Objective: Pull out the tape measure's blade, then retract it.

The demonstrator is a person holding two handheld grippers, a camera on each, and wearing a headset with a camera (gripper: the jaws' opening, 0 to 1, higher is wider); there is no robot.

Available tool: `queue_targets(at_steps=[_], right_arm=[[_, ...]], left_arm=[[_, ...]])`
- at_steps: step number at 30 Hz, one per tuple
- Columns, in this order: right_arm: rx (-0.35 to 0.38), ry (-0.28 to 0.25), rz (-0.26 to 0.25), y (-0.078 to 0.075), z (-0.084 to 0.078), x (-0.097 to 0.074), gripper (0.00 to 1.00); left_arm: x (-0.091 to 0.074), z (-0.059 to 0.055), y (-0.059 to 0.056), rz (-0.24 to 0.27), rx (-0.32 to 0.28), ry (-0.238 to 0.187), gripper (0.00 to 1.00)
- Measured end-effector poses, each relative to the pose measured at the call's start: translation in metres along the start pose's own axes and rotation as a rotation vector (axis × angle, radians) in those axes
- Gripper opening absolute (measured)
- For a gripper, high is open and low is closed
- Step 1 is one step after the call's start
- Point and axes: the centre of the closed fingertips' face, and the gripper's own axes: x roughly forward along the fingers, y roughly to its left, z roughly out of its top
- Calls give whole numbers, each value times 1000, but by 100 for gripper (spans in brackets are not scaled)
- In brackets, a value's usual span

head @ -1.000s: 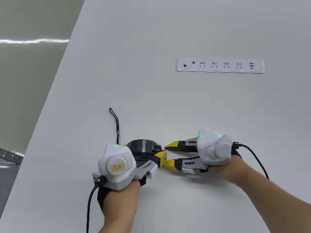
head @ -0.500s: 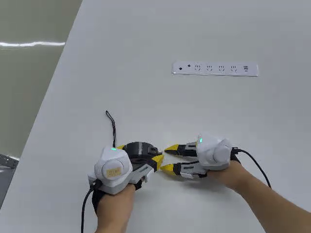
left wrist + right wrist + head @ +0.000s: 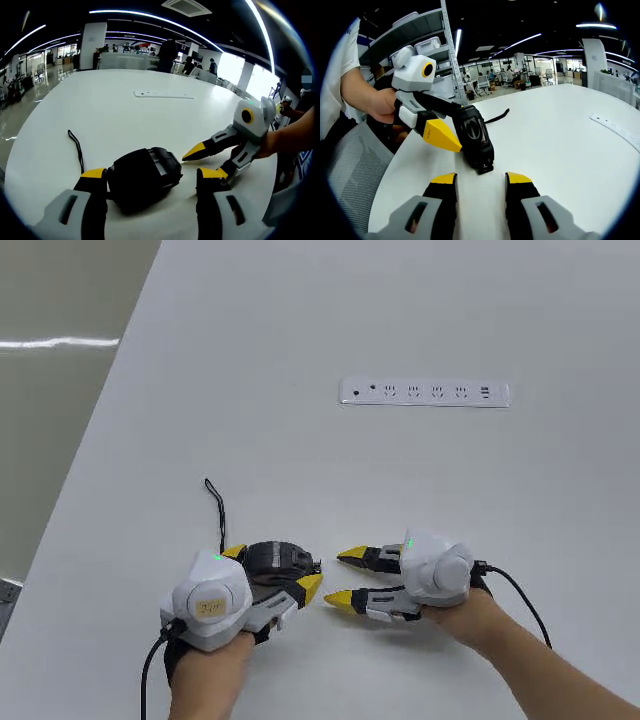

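- the tape measure (image 3: 277, 562), a black case, sits on the white desk (image 3: 300, 360) near the person's edge, toward the left side of the desk.
- its long axis runs roughly across the head view, from one gripper to the other. the end with the blade's mouth faces the right gripper, and the blade tip is too small to make out.
- a thin black wrist strap (image 3: 215, 510) leaves the opposite end and trails over the desk, away from the person.
- whether the case lies flat or stands on edge, i cannot tell.
- the left gripper (image 3: 271, 569) has its yellow-tipped jaws spread wide around the case, one on each side. in the left gripper view a strip of desk shows between the case and one jaw.
- the right gripper (image 3: 340, 577) is just beside the case, jaws apart and holding nothing, tips aimed at the case's near end.
- a white power strip (image 3: 424, 393) lies flat well beyond them, toward the far right.
- the desk is long, pale and matte. a grey glossy floor (image 3: 50, 390) runs along its left edge.
- around it is an open office with ceiling light strips, a shelving rack (image 3: 420, 25), a mesh chair (image 3: 350, 170) and distant people (image 3: 167, 50).
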Motion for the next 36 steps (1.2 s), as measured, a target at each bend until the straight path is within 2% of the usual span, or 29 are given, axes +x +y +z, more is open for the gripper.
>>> queue_targets(at_steps=[9, 14, 22, 28, 36], right_arm=[[5, -5, -33, 1, 3, -11, 41], [1, -2, -58, 1, 3, -18, 41], [3, -5, -97, 3, 4, -31, 42], [2, -4, -135, 1, 4, -45, 43], [29, -15, -186, 3, -1, -62, 44]], left_arm=[[-4, -2, 1, -42, 51, 12, 71], [-7, -4, 4, -56, 50, 19, 70], [-12, -9, 3, -80, 74, 32, 70], [-19, -6, 3, -92, 95, 23, 71], [-27, -13, 2, -117, 94, 41, 72]])
